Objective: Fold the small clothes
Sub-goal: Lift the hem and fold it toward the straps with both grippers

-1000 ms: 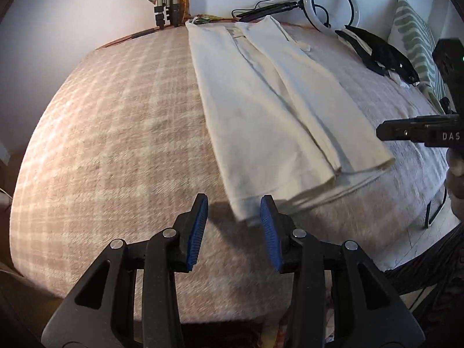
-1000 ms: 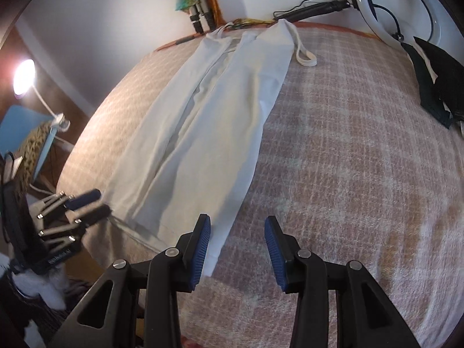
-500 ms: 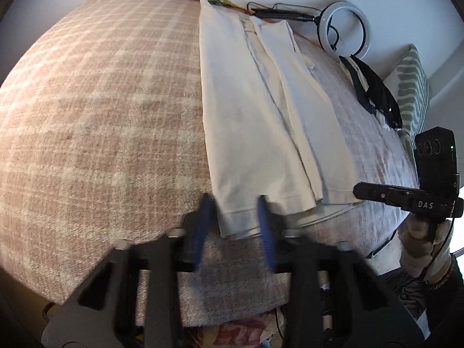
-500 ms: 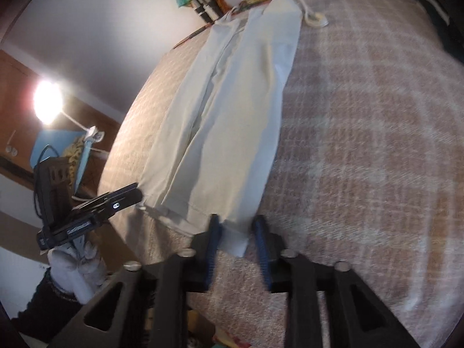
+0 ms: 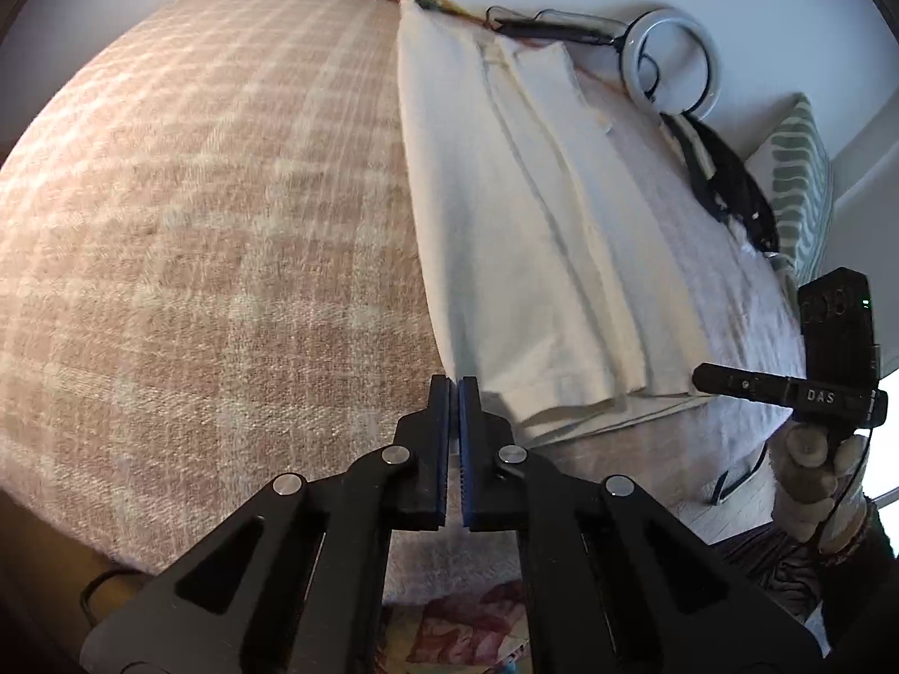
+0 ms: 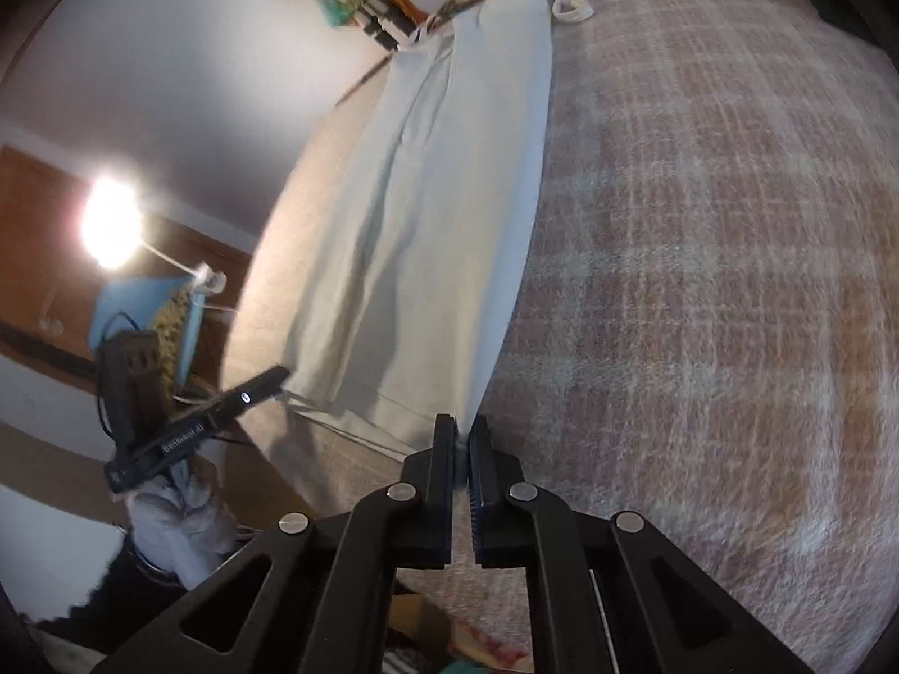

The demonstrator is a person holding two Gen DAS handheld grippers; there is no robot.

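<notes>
on plaid bed (image 5: 196, 224), trousers (image 5: 505, 224) lengthwise

you have a plaid blanket (image 5: 196, 213) on the bed, a ring light (image 5: 671, 64) by the wall, a green-patterned pillow (image 5: 800, 180), and a lit lamp (image 6: 109, 222).

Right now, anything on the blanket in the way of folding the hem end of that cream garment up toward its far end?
Nothing visible. Left gripper and right gripper are each shut on a near corner of the cream garment. The garment's top is bare. The black item and ring light lie off to its right.
</notes>
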